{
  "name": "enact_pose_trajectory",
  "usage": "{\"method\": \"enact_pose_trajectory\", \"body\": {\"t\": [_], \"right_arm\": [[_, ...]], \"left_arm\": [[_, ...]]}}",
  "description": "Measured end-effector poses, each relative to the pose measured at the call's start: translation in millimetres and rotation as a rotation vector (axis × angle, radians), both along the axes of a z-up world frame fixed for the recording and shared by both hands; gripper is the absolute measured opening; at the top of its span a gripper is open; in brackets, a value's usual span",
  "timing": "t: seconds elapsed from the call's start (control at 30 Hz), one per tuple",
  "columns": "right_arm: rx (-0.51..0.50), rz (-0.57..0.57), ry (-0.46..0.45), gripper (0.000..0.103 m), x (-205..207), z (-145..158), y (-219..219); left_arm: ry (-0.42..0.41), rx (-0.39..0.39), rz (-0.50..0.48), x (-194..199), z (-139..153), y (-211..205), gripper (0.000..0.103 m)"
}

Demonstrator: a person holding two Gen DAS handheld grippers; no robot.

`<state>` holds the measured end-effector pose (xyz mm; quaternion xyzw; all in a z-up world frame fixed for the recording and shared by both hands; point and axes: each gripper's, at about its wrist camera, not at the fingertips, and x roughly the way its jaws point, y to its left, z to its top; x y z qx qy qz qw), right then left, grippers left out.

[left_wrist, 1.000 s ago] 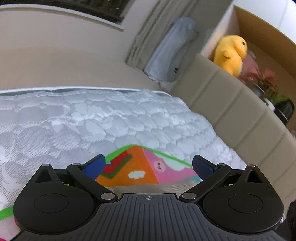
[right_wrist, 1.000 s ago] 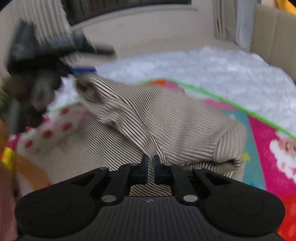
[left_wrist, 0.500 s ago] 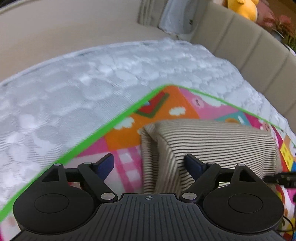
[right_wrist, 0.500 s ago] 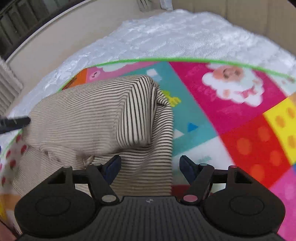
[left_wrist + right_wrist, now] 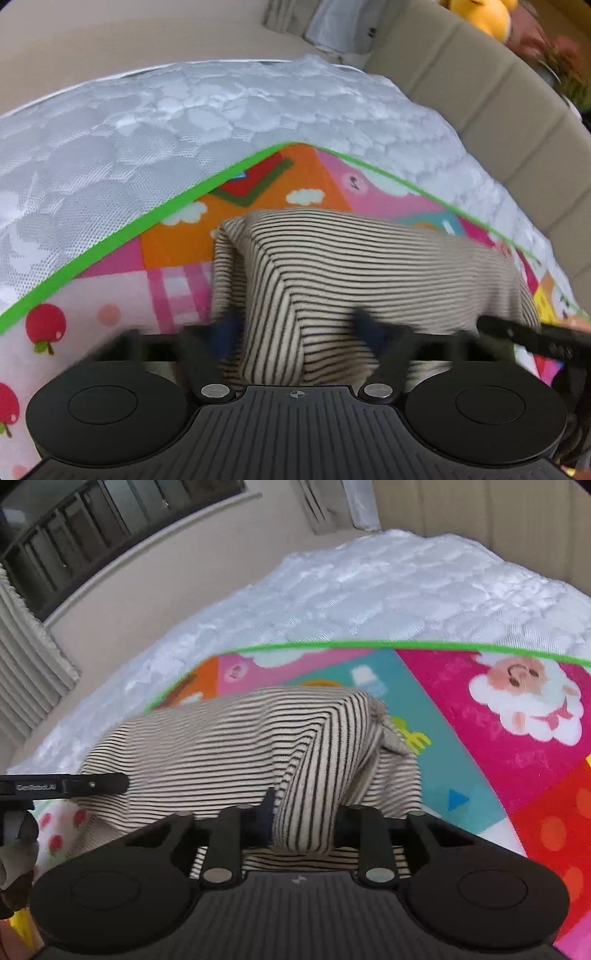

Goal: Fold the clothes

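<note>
A beige garment with thin black stripes (image 5: pixel 369 266) lies folded in a thick bundle on a colourful play mat (image 5: pixel 177 280). My left gripper (image 5: pixel 299 328) straddles the bundle's near-left corner. Its blue-padded fingers (image 5: pixel 229 328) are blurred and still wide apart, with cloth bulging between them. In the right wrist view the same garment (image 5: pixel 221 746) fills the middle. My right gripper (image 5: pixel 304 812) has its fingers pressed against both sides of a raised fold at the bundle's near-right corner. Each gripper's black tip shows at the edge of the other's view.
The mat (image 5: pixel 480 775) lies on a white quilted mattress (image 5: pixel 147 129). A beige padded headboard (image 5: pixel 498 110) runs along the right, with a yellow plush toy (image 5: pixel 480 14) above it. A person's hand (image 5: pixel 14 856) shows at the left edge.
Both grippers have moved forward onto the folded garment. The right fingers have come in from wide open onto a fold. The left fingers have narrowed slightly and are blurred by motion.
</note>
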<state>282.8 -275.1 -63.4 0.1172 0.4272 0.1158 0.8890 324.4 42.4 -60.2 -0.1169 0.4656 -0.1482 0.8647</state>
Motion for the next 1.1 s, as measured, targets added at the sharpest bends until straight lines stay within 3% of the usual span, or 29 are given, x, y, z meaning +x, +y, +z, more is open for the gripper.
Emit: {"method": "enact_pose_trajectory", "body": {"t": [0.17, 0.3, 0.43, 0.53, 0.6, 0.7, 0.77, 0.83, 0.93, 1.0, 1.07, 1.1], "right_arm": [[0.023, 0.052, -0.024, 0.021, -41.1, 33.6, -0.9], [0.029, 0.048, -0.012, 0.021, -68.7, 28.9, 0.8], [-0.007, 0.060, 0.008, 0.022, -87.7, 13.8, 7.2], [-0.069, 0.043, 0.037, 0.031, -90.8, -4.3, 11.3], [-0.101, 0.030, 0.033, 0.050, -94.5, -8.8, 11.5], [-0.110, -0.005, -0.004, 0.068, -100.5, 0.7, 4.9], [-0.100, -0.047, -0.037, 0.073, -102.4, 5.0, -2.8], [-0.096, -0.085, -0.085, 0.073, -105.4, 10.0, -8.3], [-0.119, -0.086, -0.220, 0.073, -113.7, 23.6, -4.5], [-0.144, -0.024, -0.307, 0.062, -118.4, 31.5, 8.8], [-0.168, 0.040, -0.301, 0.052, -115.3, 29.2, 22.9], [-0.163, 0.071, -0.252, 0.051, -109.2, 22.3, 28.1]], "left_arm": [[-0.047, -0.010, -0.039, -24.3, 39.0, 6.2, 0.034], [-0.070, 0.004, -0.078, -57.8, 58.6, 10.6, 0.034], [-0.042, 0.022, -0.060, -79.5, 48.4, 12.2, 0.035], [-0.012, 0.107, -0.035, -81.4, 23.4, 6.3, 0.041], [0.000, 0.149, -0.016, -83.0, 13.8, 6.4, 0.050], [-0.055, 0.186, 0.012, -91.6, 22.9, 10.1, 0.059], [-0.095, 0.194, 0.047, -98.3, 34.0, 13.4, 0.062], [-0.131, 0.168, 0.087, -105.5, 47.7, 15.3, 0.070], [-0.171, 0.171, 0.106, -114.8, 59.6, 3.9, 0.071], [-0.164, 0.183, 0.098, -118.0, 58.1, -9.8, 0.071], [-0.136, 0.192, 0.064, -116.6, 48.4, -23.0, 0.071], [-0.123, 0.197, 0.048, -115.1, 43.1, -27.7, 0.071]]}}
